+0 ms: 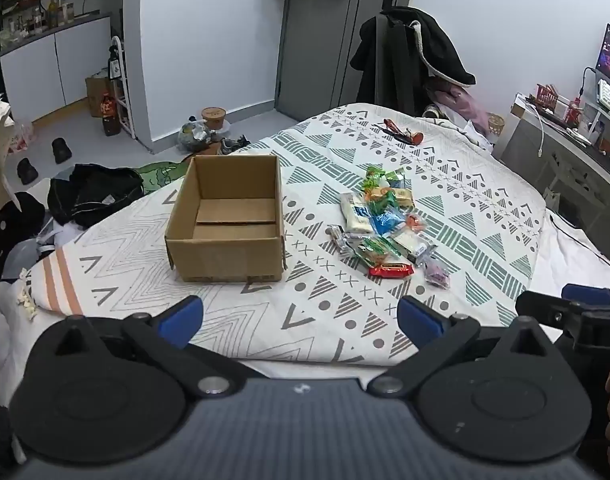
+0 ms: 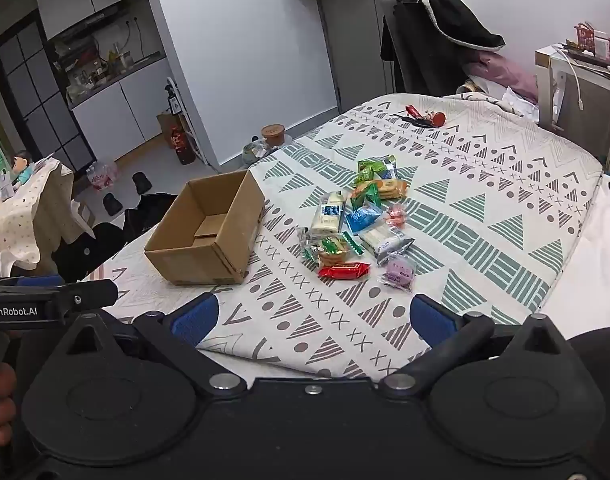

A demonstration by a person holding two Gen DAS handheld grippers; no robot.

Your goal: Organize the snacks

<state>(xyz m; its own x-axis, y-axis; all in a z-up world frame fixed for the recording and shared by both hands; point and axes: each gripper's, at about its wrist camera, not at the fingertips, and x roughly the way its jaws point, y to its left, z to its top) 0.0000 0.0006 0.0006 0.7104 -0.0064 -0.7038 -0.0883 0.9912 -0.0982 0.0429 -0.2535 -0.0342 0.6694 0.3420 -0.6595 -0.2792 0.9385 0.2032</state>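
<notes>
Two claws hover above the near edge of the bed (image 1: 445,168), both with blue pads spread wide and nothing between them: the left claw (image 1: 301,316) and the right claw (image 2: 313,320). An open cardboard box (image 1: 229,220) sits on the patterned blanket. Just beside it, at its 3 o'clock, lies the pile of snacks (image 1: 385,228), a red packet (image 2: 343,270) nearest.

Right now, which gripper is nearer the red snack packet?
Right. The right gripper hangs open just short of the red snack packet; the left gripper, also open, sits further left, toward the cardboard box.
</notes>
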